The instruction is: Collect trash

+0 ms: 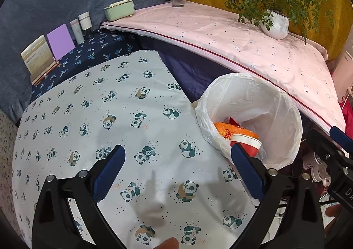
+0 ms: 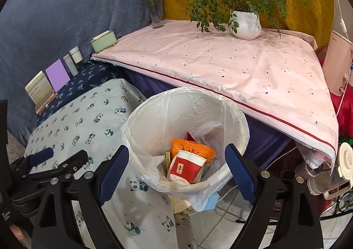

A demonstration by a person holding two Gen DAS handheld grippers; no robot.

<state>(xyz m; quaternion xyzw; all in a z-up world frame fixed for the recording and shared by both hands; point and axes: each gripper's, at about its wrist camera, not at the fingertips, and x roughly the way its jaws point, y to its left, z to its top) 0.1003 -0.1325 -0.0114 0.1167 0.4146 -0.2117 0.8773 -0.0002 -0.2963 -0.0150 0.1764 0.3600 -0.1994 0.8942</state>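
Note:
A trash bin lined with a white plastic bag [image 2: 220, 116] stands beside the panda-print table [image 2: 92, 116]. Inside lie a red and white paper cup [image 2: 187, 167] and an orange wrapper [image 2: 194, 149]. My right gripper [image 2: 176, 163] is open and empty, held above the bin mouth. My left gripper [image 1: 178, 156] is open and empty over the panda cloth [image 1: 110, 116], left of the bin [image 1: 282, 103]. The cup [image 1: 247, 142] and the orange wrapper [image 1: 233, 131] also show in the left wrist view. The right gripper shows at that view's right edge [image 1: 335, 149], and the left gripper at the right wrist view's left edge [image 2: 55, 158].
A pink-clothed table [image 2: 220, 63] stands behind the bin with a potted plant [image 2: 245, 24] and a flower vase [image 2: 156, 15]. A green box [image 2: 103, 41], bottles [image 2: 75, 57] and cards [image 2: 57, 74] line the dark blue shelf. Cables and small appliances [image 2: 331, 174] sit at the right on the floor.

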